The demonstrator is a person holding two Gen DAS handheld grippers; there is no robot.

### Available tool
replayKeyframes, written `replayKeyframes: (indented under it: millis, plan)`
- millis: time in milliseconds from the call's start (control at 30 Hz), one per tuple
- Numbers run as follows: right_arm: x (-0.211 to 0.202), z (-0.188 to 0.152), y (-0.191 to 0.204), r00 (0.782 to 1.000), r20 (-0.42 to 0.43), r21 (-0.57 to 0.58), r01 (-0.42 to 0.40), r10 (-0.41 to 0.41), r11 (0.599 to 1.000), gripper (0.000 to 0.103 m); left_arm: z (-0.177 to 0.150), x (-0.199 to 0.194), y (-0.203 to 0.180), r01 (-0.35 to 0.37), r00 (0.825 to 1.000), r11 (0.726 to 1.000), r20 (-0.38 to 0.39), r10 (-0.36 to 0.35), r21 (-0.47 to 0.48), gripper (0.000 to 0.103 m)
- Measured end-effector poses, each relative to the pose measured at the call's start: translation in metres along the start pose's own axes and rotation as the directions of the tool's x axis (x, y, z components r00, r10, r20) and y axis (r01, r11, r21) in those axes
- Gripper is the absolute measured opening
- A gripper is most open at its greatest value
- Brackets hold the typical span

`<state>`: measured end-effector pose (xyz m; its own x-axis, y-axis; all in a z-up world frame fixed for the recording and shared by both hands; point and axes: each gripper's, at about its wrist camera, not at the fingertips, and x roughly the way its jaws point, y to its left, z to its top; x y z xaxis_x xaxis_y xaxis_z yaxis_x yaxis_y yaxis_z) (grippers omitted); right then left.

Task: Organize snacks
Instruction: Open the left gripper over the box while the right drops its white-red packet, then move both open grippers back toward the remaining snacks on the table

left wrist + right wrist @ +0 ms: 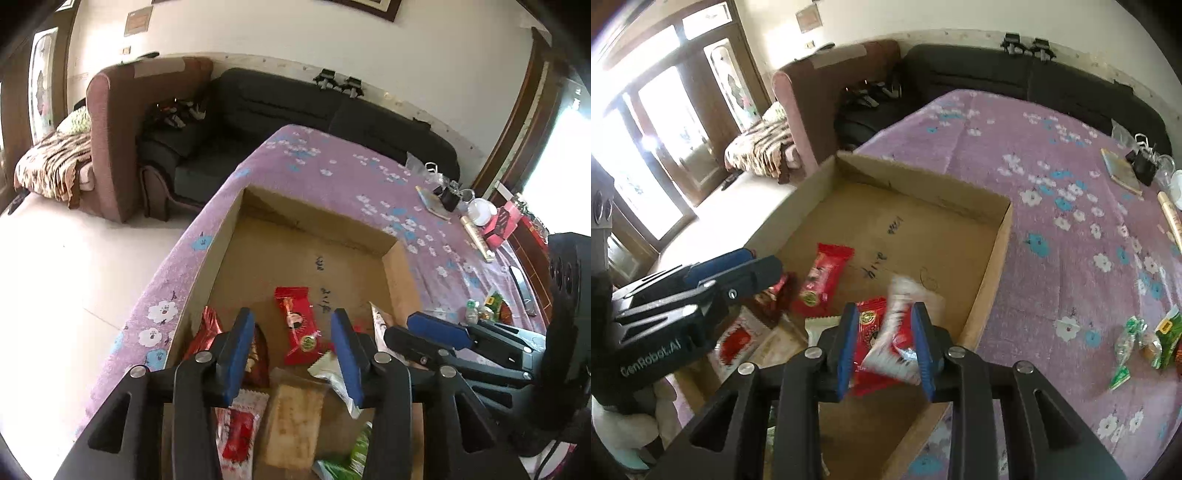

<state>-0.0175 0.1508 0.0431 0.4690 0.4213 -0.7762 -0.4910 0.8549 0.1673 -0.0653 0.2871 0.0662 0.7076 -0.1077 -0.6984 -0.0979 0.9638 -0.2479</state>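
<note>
A shallow cardboard box (317, 218) (923, 184) sits on the purple flowered tablecloth (1052, 221). Several snack packets lie in its near end: a red one (297, 325) (823, 280), a red-and-white one (240, 424), a beige cracker pack (291, 424) and a green one (351, 461). My left gripper (291, 317) (764, 260) hangs open above the red packet, with nothing between its pads. My right gripper (884, 310) (399, 325) is over the box's near right corner, shut on a red-and-white snack packet (890, 332), which looks blurred.
Loose green and brown snacks (1145, 339) (491, 306) lie on the cloth right of the box. A book (1121, 171), a black clip, a white cup (480, 210) and a pink box stand at the far right. The table edge drops to the floor on the left; sofas (295, 103) are behind.
</note>
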Motion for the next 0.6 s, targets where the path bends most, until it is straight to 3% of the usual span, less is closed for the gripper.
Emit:
replayKeyframes:
  millis: [233, 400, 500, 600]
  plan:
    - [-0.052, -0.016, -0.031, 0.997, 0.08, 0.055, 0.017, -0.022, 0.998, 0.03, -0.014, -0.05, -0.045, -0.019, 0.994, 0.998, 0.109, 0.012, 0.057, 0.086]
    - [-0.092, -0.037, -0.091, 0.986, 0.131, 0.152, 0.082, -0.102, 0.985, 0.03, -0.032, -0.068, -0.098, 0.014, 0.987, 0.992, 0.155, -0.033, 0.122, 0.089]
    - [-0.115, -0.05, -0.132, 0.971, 0.151, 0.201, 0.152, -0.184, 0.968, 0.03, -0.039, -0.071, -0.131, -0.07, 0.983, 0.982, 0.179, 0.038, 0.178, 0.089]
    - [-0.144, -0.064, -0.179, 0.942, 0.164, 0.248, 0.247, -0.291, 0.937, 0.03, -0.045, -0.075, -0.156, -0.118, 0.975, 0.969, 0.212, 0.071, 0.217, 0.089]
